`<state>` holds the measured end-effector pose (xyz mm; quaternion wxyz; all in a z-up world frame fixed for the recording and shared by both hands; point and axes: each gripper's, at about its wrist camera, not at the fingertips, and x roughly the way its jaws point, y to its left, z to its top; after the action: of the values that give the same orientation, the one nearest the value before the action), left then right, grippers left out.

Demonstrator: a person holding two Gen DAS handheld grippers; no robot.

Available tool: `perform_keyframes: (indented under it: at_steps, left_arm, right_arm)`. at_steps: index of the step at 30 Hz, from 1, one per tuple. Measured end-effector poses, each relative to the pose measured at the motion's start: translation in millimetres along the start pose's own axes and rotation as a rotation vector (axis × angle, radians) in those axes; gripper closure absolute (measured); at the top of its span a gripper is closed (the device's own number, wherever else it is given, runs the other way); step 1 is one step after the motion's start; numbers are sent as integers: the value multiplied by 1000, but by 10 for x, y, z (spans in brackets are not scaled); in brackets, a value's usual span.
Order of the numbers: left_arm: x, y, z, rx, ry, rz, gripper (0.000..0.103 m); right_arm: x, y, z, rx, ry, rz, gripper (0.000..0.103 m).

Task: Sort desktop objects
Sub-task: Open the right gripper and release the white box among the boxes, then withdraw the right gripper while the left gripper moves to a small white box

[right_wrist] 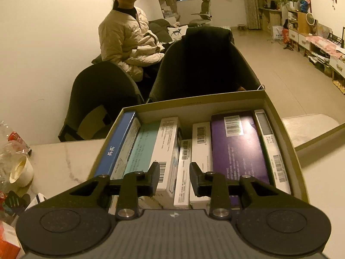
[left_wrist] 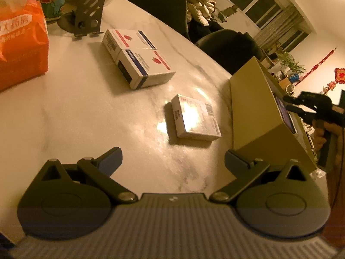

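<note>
Hovering above the cardboard box [right_wrist: 278, 116], right gripper [right_wrist: 174, 173] with jaws slightly apart over upright medicine packs, holding nothing, left gripper [left_wrist: 173, 161] spread wide and empty left of the box, small white carton [left_wrist: 195, 117] flat on the marble table [left_wrist: 86, 108] just beside the box, two stacked cartons [left_wrist: 138, 57] farther left.

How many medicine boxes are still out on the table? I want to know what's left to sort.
3. Two red-striped boxes lie touching, one nearer the phone stand, one in front of it. A third lies beside the open carton. Others may sit out of view.
</note>
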<state>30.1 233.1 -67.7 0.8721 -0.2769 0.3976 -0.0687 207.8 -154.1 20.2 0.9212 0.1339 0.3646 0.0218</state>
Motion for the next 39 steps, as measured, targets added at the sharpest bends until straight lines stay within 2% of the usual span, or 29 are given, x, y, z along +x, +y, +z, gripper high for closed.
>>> perform_keyframes:
  at_steps: [14,17,21,27,33,39]
  left_arm:
    - [153,-70,208,29,-19,83,0]
    - [215,-132,232,39,-20,103,0]
    - [328,-258,229,47,-9,112,0]
    - [546,-577,138,138,6,129,0]
    - [727,-769,62,147,-7,160,0]
    - [883,-912,-21,177,-34,226,0]
  right_arm:
    - [-301,-52,-317,-16,-24,67,65]
    - [-368,-57,-374,-17,-32,80,61]
    - [-484,-57,-442,-12,-55,102,47]
    - [-645,-37,-534,-18,-87,136,36]
    - [-777,-33,-627,-40,-111,150,28]
    - [-852,-60,-729,-37,-115,182,25]
